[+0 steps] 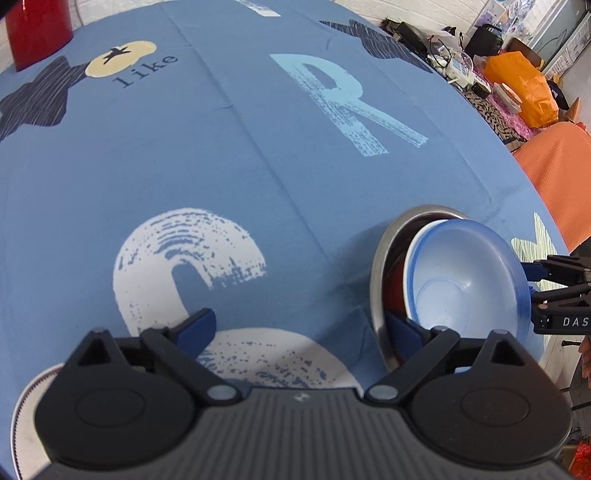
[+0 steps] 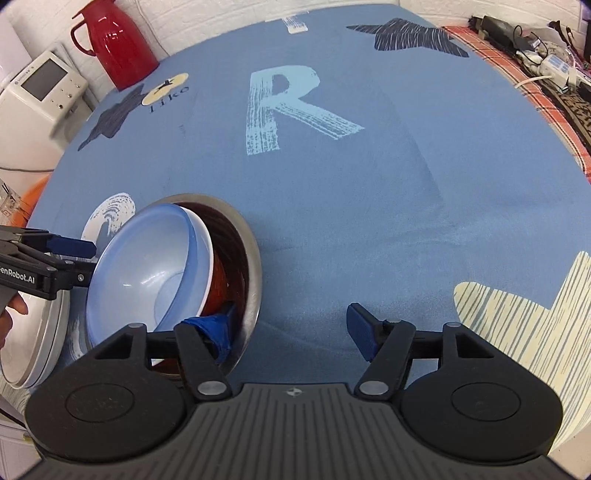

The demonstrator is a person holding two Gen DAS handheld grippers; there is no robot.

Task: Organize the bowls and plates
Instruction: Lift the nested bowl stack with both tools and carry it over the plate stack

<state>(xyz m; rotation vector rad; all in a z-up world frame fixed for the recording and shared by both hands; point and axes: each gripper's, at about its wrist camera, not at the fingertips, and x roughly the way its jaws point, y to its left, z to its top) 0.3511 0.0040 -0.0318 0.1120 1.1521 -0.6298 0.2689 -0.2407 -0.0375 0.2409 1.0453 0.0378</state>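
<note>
A nested stack of bowls sits tilted on the blue tablecloth: a steel bowl (image 1: 378,266) (image 2: 251,258) outermost, a red bowl (image 2: 221,280) inside it, then a white one, and a pale blue plastic bowl (image 1: 465,280) (image 2: 147,266) innermost. My left gripper (image 1: 301,326) is open, its right finger beside the steel rim. My right gripper (image 2: 291,328) is open too, its left finger at the steel rim. Each gripper shows in the other's view, (image 1: 535,282) (image 2: 85,258), close to the blue bowl's edge. Stacked plates (image 2: 33,332) (image 1: 22,406) lie left of the bowls.
A red thermos jug (image 2: 118,44) (image 1: 37,29) stands at the table's far left. A white appliance (image 2: 40,92) sits beyond that edge. A cluttered side table (image 2: 546,66) and an orange cloth (image 1: 554,173) lie to the right. Bare tablecloth (image 2: 369,184) stretches ahead.
</note>
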